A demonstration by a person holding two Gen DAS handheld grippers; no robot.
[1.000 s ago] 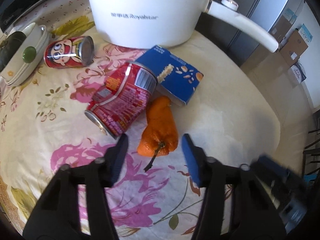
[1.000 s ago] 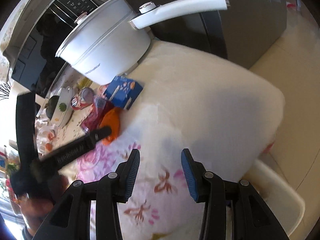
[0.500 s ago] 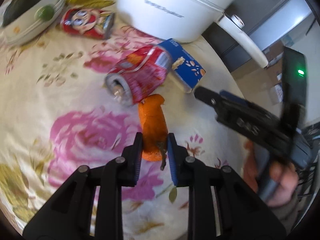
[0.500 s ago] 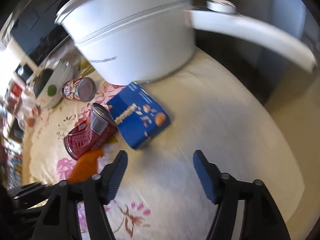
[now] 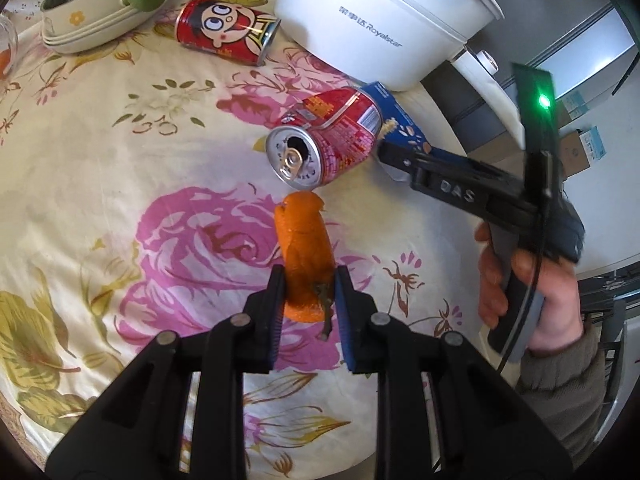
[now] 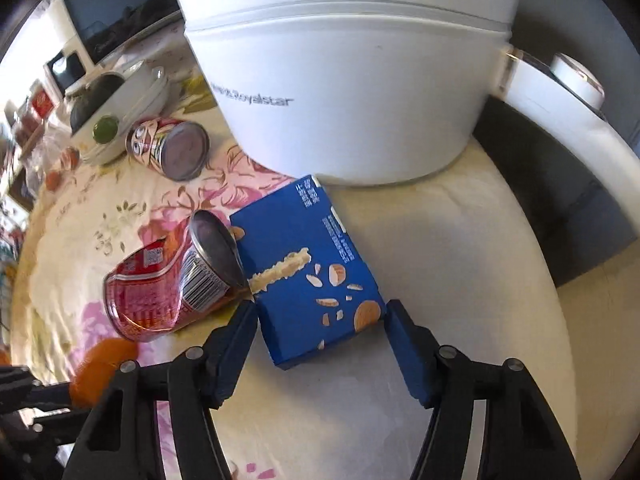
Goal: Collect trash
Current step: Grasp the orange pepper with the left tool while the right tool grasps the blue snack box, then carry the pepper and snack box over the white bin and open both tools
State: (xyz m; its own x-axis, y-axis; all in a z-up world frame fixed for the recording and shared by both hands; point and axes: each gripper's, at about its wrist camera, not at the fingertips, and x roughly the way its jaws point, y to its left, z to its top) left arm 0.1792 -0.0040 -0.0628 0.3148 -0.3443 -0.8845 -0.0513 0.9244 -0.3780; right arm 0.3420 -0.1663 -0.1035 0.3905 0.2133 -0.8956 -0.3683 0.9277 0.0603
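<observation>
Between your left tool pads: orange peel, bright orange, dark green-brown stem. Just ahead, dented can, red with white print, silver top. Your right tool has blue pads on black arms; between them a box, deep blue with tan nut pictures and white text. Farther ahead, white pot with grey lettering. Left of that, cartoon can, red with a big-eyed face. The worktop cloth is cream with pink flowers and olive leaves.

Floral tablecloth: two cans, blue box, white pot.
</observation>
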